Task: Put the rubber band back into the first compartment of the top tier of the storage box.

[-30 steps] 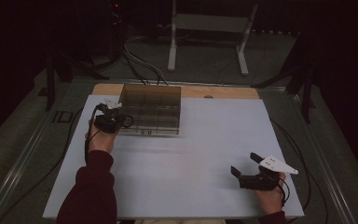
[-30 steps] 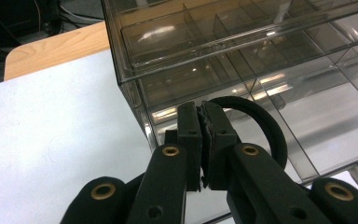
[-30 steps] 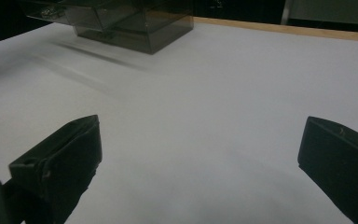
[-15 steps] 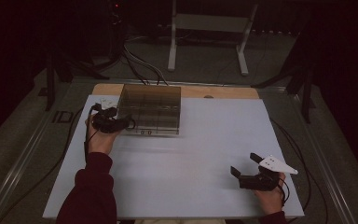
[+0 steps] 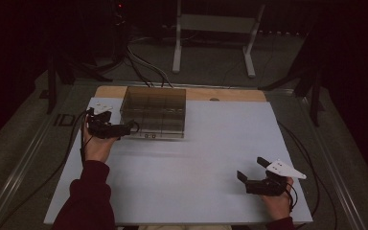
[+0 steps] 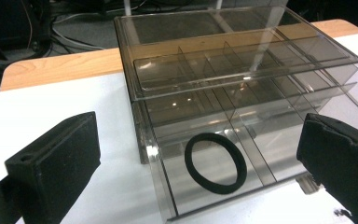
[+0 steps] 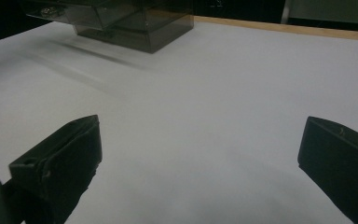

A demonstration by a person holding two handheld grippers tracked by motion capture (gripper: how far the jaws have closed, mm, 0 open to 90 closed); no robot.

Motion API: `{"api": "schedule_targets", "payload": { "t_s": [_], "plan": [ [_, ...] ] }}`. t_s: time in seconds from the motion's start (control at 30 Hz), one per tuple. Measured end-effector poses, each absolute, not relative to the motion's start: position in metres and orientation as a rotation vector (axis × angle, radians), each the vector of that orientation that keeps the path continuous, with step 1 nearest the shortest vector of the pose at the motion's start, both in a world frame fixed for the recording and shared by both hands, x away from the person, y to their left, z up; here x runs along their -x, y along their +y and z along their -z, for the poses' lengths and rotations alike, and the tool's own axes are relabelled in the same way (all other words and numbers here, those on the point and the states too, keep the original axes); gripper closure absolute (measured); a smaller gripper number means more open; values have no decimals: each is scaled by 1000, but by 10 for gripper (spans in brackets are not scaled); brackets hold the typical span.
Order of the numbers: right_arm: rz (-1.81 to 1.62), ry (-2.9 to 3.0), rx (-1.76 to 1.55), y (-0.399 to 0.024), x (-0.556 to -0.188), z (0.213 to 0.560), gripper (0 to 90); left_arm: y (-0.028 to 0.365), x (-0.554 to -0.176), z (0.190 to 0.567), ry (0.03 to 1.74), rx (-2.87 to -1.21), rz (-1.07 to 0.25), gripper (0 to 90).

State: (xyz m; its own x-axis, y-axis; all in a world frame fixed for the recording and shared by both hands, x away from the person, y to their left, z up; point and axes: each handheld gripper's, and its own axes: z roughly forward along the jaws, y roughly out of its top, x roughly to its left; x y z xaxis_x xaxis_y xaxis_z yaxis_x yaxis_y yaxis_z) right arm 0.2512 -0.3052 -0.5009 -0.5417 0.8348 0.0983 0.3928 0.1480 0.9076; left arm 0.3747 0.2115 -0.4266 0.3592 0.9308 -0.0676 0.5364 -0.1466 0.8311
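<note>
A smoked clear plastic drawer box (image 5: 154,111) stands at the back left of the white table (image 5: 206,143). In the left gripper view its lowest drawer (image 6: 242,140) is pulled out, and a black ring (image 6: 216,162) lies in the drawer's front left compartment. My left gripper (image 5: 125,129) sits at the box's front left corner. Its jaws have just been opening and now stand wide apart (image 6: 200,144), pressing on nothing, with the drawer beyond them. My right gripper (image 5: 252,168) rests open near the front right of the table, nothing between its jaws (image 7: 200,149).
A wooden strip (image 5: 220,94) runs along the table's far edge behind the box. Black cables (image 5: 76,143) trail off the left side, and more run off the right. A white metal stand (image 5: 215,28) is on the floor beyond. The box (image 7: 121,21) shows far off in the right gripper view.
My left gripper has drawn back a little to the left from the box's front, and its jaws stand wider apart. The right gripper has stayed where it was.
</note>
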Motion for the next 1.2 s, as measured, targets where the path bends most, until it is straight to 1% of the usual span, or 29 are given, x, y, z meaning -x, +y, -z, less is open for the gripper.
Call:
{"api": "schedule_targets", "payload": {
  "t_s": [0.1, 0.5, 0.8, 0.97, 1.2],
  "plan": [
    [-1371, 2000, -1170, -305, -251, 501, 0, 212, -373, 427, 1285, -1808, -617, 5],
    [-1377, 1996, -1174, -306, -251, 501, 0, 217, -337, 432, 1207, -1808, -656, 5],
    [-1380, 1993, -1168, -305, -251, 500, 0, 228, -316, 447, 1201, -1796, -664, 5],
    [-1381, 1994, -1163, -305, -251, 500, 0, 232, -305, 449, 1183, -1768, -695, 5],
    [-1384, 1992, -1160, -305, -250, 500, 0, 232, -293, 449, 1157, -1773, -706, 5]
  ]
}}
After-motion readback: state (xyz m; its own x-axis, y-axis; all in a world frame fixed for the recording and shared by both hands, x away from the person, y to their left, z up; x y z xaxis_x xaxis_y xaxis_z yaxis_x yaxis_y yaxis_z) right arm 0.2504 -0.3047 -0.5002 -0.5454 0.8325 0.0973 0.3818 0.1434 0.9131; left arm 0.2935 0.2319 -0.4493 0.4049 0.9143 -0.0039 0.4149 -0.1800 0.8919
